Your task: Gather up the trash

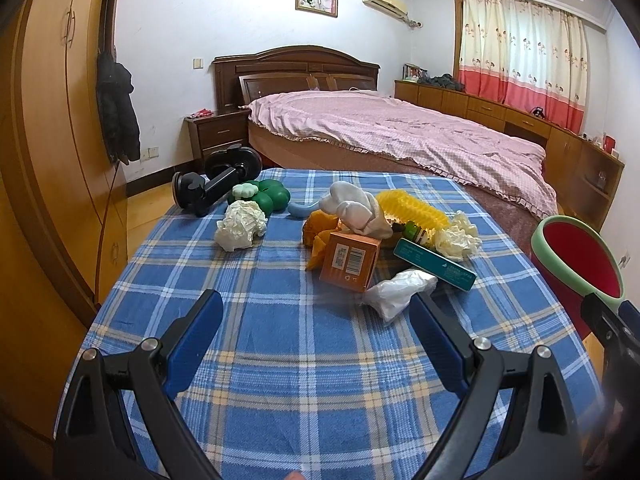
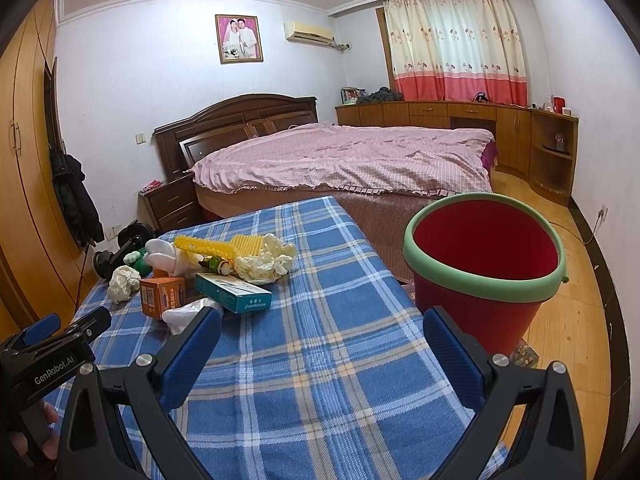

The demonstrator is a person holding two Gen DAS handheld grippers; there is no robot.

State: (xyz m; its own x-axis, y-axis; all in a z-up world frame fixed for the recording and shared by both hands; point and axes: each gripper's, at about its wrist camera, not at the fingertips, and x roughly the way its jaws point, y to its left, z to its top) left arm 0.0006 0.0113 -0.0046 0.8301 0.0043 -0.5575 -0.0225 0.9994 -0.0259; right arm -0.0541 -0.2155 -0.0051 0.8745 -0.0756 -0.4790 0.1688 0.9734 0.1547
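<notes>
Zero trash in the red bucket (image 2: 472, 292) so far.
Both claws, left (image 1: 316, 324) & right (image 2: 320, 340), spread, empty; I've tissue wads (image 1: 240, 226), boxes (image 1: 350, 262) left on table (image 1: 280, 360).

In the left wrist view the bucket (image 1: 576, 256) sits to the right of the left hand-held gripper (image 1: 316, 344), its base hidden behind the right hand-held gripper (image 1: 612, 320), which is itself cut off by the picture's edge so its jaws cannot be judged there. Ahead, the bottle (image 1: 412, 231) is mostly buried under the yellow comb (image 1: 412, 206) and the teal box (image 1: 436, 265); its label is too small to read. An orange bag (image 1: 318, 236) is half covered by the orange box (image 1: 349, 260). In the right wrist view the bucket's foot disappears behind the right finger, and print on the teal box is unreadable.
</notes>
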